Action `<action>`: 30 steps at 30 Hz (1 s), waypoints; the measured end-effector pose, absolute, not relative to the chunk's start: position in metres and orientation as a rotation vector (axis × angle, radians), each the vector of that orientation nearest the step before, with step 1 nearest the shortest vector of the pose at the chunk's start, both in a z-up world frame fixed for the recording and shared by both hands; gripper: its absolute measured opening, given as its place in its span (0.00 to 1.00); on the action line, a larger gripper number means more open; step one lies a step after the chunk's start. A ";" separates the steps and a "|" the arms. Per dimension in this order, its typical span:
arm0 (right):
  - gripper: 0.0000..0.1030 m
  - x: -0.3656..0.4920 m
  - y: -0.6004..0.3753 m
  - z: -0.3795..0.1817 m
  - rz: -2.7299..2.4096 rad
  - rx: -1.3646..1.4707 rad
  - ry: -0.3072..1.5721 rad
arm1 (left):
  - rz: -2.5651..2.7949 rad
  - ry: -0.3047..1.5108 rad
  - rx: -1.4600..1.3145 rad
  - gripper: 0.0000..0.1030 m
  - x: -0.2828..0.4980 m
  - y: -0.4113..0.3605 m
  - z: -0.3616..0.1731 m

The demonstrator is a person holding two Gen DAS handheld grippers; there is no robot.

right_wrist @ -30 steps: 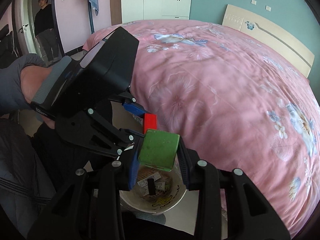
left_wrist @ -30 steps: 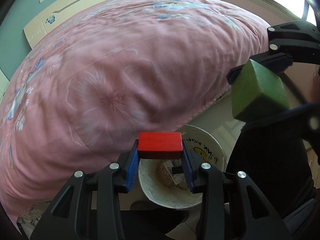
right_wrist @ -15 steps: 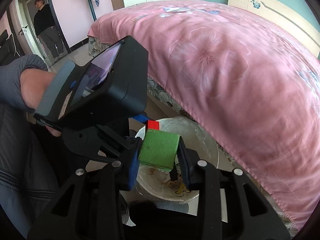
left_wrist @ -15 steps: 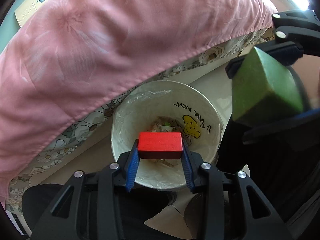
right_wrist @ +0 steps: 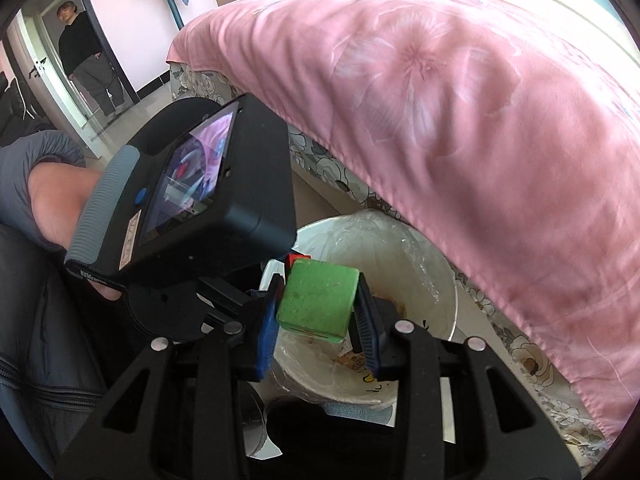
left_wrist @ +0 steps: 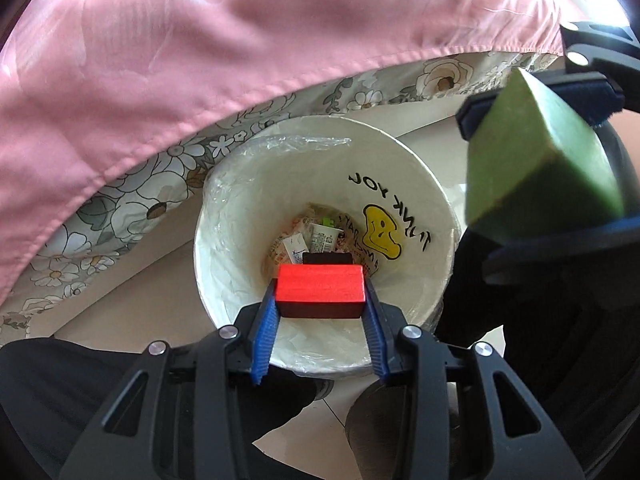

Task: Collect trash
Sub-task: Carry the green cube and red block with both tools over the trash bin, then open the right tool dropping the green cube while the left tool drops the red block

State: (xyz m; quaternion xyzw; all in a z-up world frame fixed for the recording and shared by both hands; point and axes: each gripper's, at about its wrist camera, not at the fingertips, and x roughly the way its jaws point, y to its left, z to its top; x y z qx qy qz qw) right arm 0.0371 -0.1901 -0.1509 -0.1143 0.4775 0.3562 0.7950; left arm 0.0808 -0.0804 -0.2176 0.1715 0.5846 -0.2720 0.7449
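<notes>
Red block point(left_wrist: 320, 290) crosswise between tool point(left_wrist: 320, 308) fingers

Light floor point(left_wrist: 132, 280) carries a white lined trash bin point(left_wrist: 408, 168), right beside the bed. Pink quilt point(left_wrist: 200, 40) covers bed, overhanging floral sheet point(left_wrist: 120, 208).

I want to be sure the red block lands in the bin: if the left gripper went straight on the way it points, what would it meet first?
Probably the litter at the bottom of the white trash bin: the left gripper, shut on the red block, points down into its open mouth. Depth is unclear.
</notes>
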 end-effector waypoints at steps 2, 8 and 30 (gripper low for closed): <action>0.35 0.041 -0.189 -0.157 0.757 -0.232 1.044 | -0.581 1.301 0.363 0.40 0.085 -0.077 -0.226; 0.35 0.054 -0.187 -0.187 0.718 -0.207 1.103 | -0.554 1.368 0.327 0.40 0.097 -0.068 -0.253; 0.70 0.107 -0.149 -0.224 0.629 -0.142 1.209 | -0.562 1.456 0.227 0.43 0.115 -0.075 -0.294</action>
